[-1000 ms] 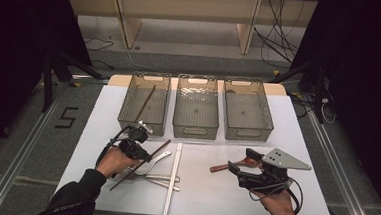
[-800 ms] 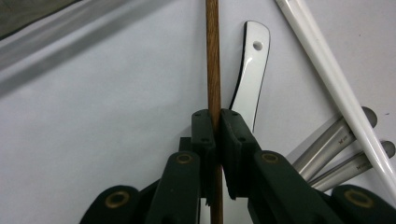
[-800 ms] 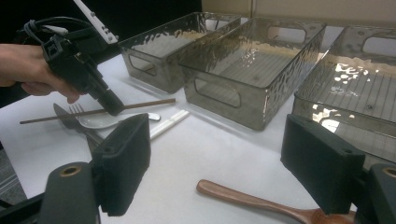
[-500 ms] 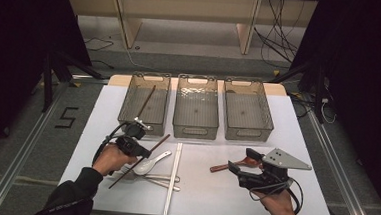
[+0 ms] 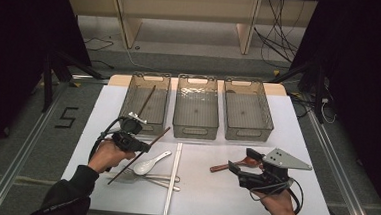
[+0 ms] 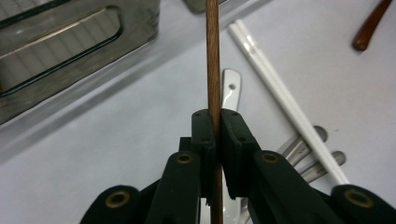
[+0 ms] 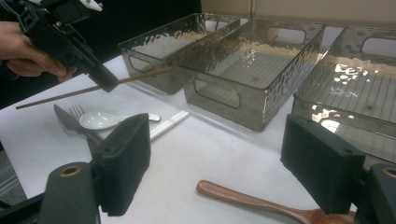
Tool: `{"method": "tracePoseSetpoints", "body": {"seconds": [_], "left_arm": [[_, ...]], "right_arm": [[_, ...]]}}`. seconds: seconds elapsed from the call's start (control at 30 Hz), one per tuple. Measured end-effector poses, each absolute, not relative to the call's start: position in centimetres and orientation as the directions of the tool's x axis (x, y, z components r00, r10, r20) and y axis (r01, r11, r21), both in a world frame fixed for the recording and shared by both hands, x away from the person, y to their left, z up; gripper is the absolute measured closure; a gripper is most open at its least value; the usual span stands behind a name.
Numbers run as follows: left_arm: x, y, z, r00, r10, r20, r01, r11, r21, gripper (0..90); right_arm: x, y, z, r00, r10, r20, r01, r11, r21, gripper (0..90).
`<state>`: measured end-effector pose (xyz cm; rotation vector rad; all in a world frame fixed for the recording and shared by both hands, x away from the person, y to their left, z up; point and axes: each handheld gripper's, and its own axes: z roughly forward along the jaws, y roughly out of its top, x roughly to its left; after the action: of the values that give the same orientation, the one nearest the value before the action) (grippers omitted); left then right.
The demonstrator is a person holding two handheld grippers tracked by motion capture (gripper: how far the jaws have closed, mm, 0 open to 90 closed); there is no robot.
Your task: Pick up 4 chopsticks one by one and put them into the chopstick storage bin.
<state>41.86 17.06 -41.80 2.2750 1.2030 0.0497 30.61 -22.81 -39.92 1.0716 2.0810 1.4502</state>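
My left gripper point(image 5: 143, 145) is shut on a thin brown chopstick point(image 5: 161, 135), gripping it near the middle. The stick slants above the white table, its far tip just in front of the left bin point(image 5: 153, 76). In the left gripper view the chopstick point(image 6: 213, 60) runs straight up between the closed pads point(image 6: 204, 135). The right gripper view shows that gripper point(image 7: 105, 81) holding the stick point(image 7: 140, 74) in the air. My right gripper point(image 5: 240, 166) rests at the front right, open, with nothing between its pads point(image 7: 123, 161). A wooden spoon point(image 5: 227, 166) lies just beyond it.
Three clear bins stand in a row at the back; the left bin holds another brown chopstick point(image 5: 145, 100), while the middle bin point(image 5: 194, 133) and the right bin point(image 5: 247, 133) look empty. A white spoon point(image 5: 147, 165), a fork point(image 5: 156, 177), a knife point(image 7: 65, 119) and white chopsticks point(image 5: 173, 179) lie front centre.
My left gripper has risen a little with the brown chopstick and drifted slightly left. The right gripper has stayed where it was.
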Motion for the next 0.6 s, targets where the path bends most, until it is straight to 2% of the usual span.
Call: {"method": "tracePoseSetpoints", "body": {"seconds": [0.17, 0.6], "left_arm": [[41.8, 16.6, -40.9, 0.616, 0.760, -0.209, 0.729, -0.448, 0.518, 84.1], [44.4, 17.3, -37.2, 0.592, 0.781, -0.199, 0.682, -0.353, 0.641, 84.1]], "right_arm": [[30.6, -22.8, -39.9, -0.633, 0.766, 0.111, 0.369, 0.173, 0.913, 24.9], [30.6, -22.9, -40.0, -0.631, 0.768, 0.110, 0.370, 0.173, 0.913, 24.8]]}}
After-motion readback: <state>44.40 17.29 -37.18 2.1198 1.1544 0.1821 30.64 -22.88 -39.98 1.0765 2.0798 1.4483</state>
